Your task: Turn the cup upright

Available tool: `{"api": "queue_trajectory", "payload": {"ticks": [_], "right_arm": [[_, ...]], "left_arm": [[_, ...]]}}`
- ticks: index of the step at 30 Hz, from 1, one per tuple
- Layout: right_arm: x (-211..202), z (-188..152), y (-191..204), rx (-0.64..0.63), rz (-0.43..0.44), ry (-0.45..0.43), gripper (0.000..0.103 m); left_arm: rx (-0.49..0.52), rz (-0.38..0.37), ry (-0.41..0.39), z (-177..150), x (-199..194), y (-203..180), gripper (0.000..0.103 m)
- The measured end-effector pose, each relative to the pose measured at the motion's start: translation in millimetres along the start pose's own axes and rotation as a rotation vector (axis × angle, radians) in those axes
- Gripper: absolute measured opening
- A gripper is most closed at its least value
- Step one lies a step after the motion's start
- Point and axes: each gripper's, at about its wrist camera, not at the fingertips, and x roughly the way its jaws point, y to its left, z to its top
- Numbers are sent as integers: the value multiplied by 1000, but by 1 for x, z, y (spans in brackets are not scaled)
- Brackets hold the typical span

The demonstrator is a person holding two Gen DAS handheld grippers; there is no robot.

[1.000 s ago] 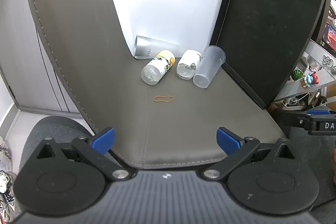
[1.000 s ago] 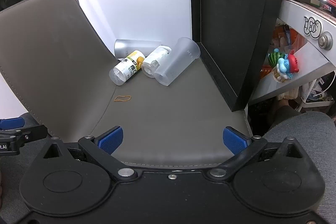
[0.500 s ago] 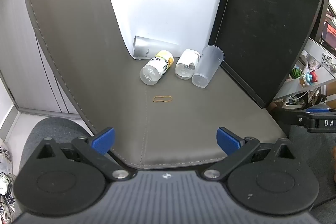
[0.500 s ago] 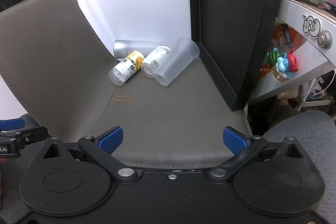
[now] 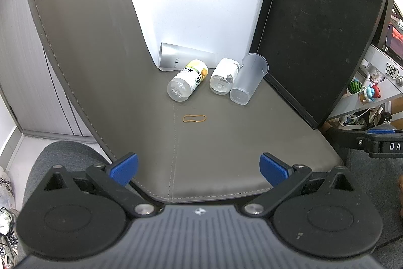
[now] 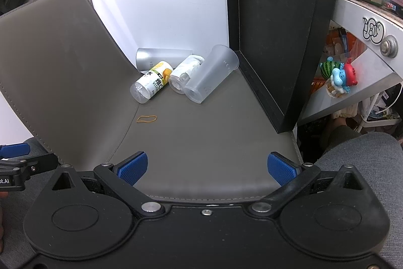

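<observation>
Left wrist view: left gripper (image 5: 199, 165) fingers spread wide over the gray mat's (image 5: 226, 155) near edge, cup (image 5: 248, 80) lying tipped at the back, touching a bottle (image 5: 224, 80). Right wrist view: right gripper (image 6: 206, 168) fingers also spread, holding nothing; cup (image 6: 209, 75) sits just beside the black tray's (image 6: 277, 42) edge, with bare mat in front.

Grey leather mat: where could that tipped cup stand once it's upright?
Bare room lies on the grey leather mat in front of the thin tan rubber band. The back is crowded: the clear plastic cup touches a white-labelled bottle, with a yellow-labelled bottle alongside.
</observation>
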Motion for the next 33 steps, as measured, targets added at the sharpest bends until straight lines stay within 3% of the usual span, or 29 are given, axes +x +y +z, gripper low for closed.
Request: {"api": "queue_trajectory", "payload": {"ticks": [33], "right_arm": [[-1, 0, 1, -1, -5, -1, 103]], "left_arm": [[-14, -2, -3, 1, 0, 1, 102]]}}
